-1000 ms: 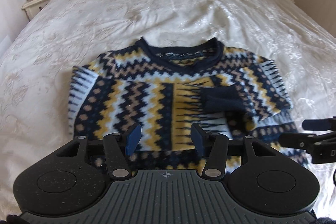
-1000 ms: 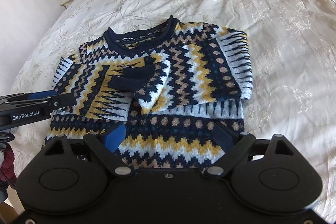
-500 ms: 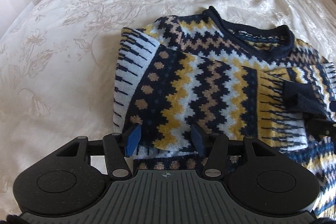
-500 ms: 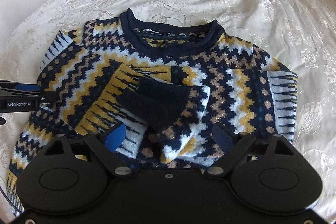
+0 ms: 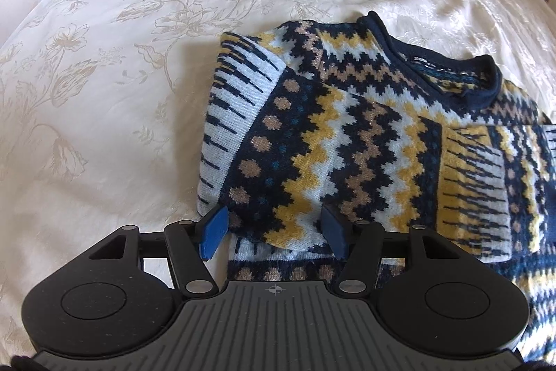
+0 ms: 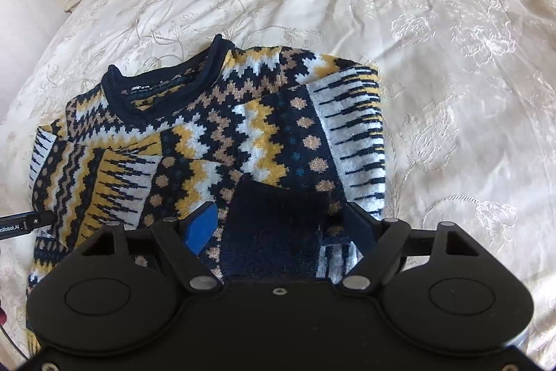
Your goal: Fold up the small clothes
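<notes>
Knitwear first: the navy, mustard, white and tan zigzag-patterned knitted jumper (image 5: 365,145) lies flat on the cream floral-embroidered bedspread (image 5: 104,75), both sleeves already folded in across its body, collar away from the 2 claws and hem toward them. Its long axis runs from hem to the rolled navy collar (image 6: 166,82), roughly along the line each claw points.

The left claw (image 5: 274,230) sits low over the jumper's left side, straddling the lower end of the folded-in left sleeve where it meets the hem band; its jaws are opening, knit lies between them, and neither blue pad presses on it. The right claw (image 6: 278,221) is over the plain navy ribbed cuff (image 6: 278,225) of the folded sleeve near the hem; its jaws are closing with the cuff between them, but the pads are not yet touching it.

Judging by this, the coming move is a hem-to-collar fold, each claw taking its own near corner and carrying it away toward the collar.

Writing: a small white label inside the collar is too small to read. The black part at the right view's left edge reads "nRobot.AI", cut off by the frame.
</notes>
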The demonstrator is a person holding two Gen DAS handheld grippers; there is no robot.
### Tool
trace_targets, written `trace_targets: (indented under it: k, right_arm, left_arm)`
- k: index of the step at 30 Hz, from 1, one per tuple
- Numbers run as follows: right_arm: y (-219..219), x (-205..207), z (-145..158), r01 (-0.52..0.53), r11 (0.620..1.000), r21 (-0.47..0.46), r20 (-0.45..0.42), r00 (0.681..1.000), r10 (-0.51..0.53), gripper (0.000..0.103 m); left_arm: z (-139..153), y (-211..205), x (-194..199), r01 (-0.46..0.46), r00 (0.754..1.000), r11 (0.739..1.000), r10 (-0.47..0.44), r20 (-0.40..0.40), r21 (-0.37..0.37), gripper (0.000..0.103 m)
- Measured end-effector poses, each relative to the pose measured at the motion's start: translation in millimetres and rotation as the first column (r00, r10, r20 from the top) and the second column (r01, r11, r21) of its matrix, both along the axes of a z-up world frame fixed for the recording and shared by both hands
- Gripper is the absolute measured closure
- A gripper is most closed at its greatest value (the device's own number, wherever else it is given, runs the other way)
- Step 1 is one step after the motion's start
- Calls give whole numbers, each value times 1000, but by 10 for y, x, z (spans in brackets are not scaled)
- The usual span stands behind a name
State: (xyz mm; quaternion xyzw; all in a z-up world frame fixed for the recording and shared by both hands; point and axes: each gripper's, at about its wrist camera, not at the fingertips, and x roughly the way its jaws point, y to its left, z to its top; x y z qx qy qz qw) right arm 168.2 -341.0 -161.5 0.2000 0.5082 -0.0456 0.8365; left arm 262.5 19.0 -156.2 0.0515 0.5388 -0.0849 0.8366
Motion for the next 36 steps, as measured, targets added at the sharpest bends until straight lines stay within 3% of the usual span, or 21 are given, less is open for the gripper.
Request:
trace_targets:
  k: [7,10,12,16,18,21,27,32,36]
  right_arm:
    - [28,66,-55,-50,999,-3,-6,999,50,30]
    - [16,88,-80,-50,999,1,-18,999,50,51]
    - [14,84,-54,-47,999,-9,-16,999,47,88]
    - [71,98,243,-106,994,-4,73,992,106,91]
    - [78,124,487,-128,991,-49,140,981,133,91]
    - [-50,218,656,-92,991,-92,189,976,109,91]
    - [-214,509,296,-86,986,-143,99,990,101,90]
    - [-151,491,102,-90,983,-162,41,994,98,87]
    - [-215,421,-42,-53,984,-173,-16,999,51,81]
  left_arm:
    - [99,57,-85,-5,1000,1000,5,19,-9,46]
    - [126,58,-111,-3,1000,1000,3,31,-11,46]
    - [134,43,-109,-1,999,1000,2,37,-11,46]
    - [215,23,-93,4,998,1000,-3,62,-29,46]
    - [263,1,-55,9,997,999,-6,81,-38,46]
    - [292,-31,45,9,995,999,-4,101,-52,46]
    - [156,-115,385,5,993,1000,-5,120,0,46]
    - [-42,1,639,-74,993,994,67,94,75,46]
    - [-186,221,786,-144,988,988,141,59,59,32]
